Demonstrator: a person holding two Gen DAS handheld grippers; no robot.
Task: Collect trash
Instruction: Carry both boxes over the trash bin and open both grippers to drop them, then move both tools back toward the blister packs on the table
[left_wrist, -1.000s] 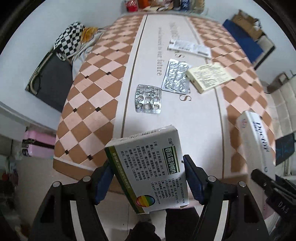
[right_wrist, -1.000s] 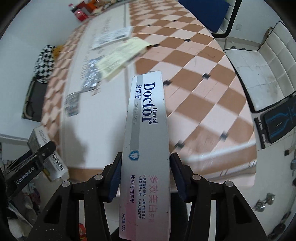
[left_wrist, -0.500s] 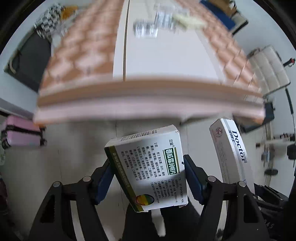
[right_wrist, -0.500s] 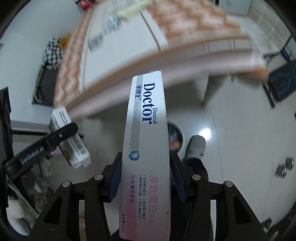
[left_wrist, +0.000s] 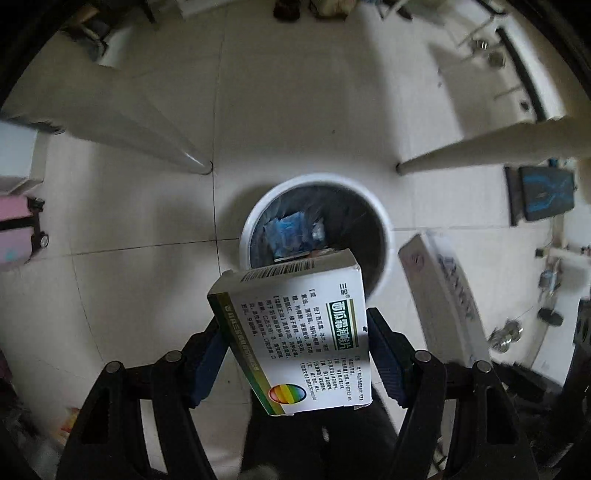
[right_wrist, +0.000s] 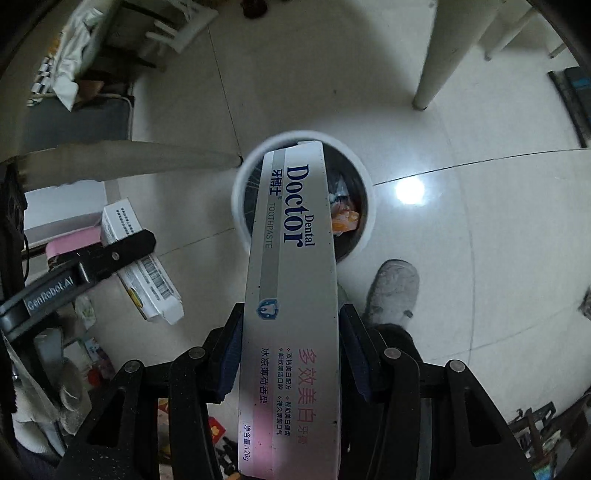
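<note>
Left gripper (left_wrist: 291, 354): pointing steeply down at the floor, its blue-padded fingers (left_wrist: 207, 363) pressing on both sides of a white-and-green medicine box (left_wrist: 295, 339). The box is sitting tilted between the pads, barcode end forward, rainbow oval nearest the camera. In the right wrist view the same gripper (right_wrist: 110, 258) is showing at the left, still carrying the box.

Right gripper (right_wrist: 291, 354): also aiming downward, its fingers (right_wrist: 231, 354) clamping a long white "Dental Doctor" toothpaste carton (right_wrist: 295, 295) about midway along its length. The far end of the carton is overlapping the mouth of the bin in the right wrist view. In the left wrist view the carton (left_wrist: 443, 299) is appearing blurred at the right.

Trash bin (left_wrist: 380, 221): round, white-rimmed, dark-lined, standing on the pale tiled floor (left_wrist: 129, 221) between two light table legs (left_wrist: 480, 147). Blue wrappers (left_wrist: 288, 236) are lying inside it; the right wrist view is showing an orange scrap (right_wrist: 345, 219) in it as well. Both held items are hanging above the bin, neither touching it.

Other: a grey shoe (right_wrist: 391, 291) is standing on the floor just beside the bin; a pink case (left_wrist: 18, 232) is sitting at the left edge of the floor.
</note>
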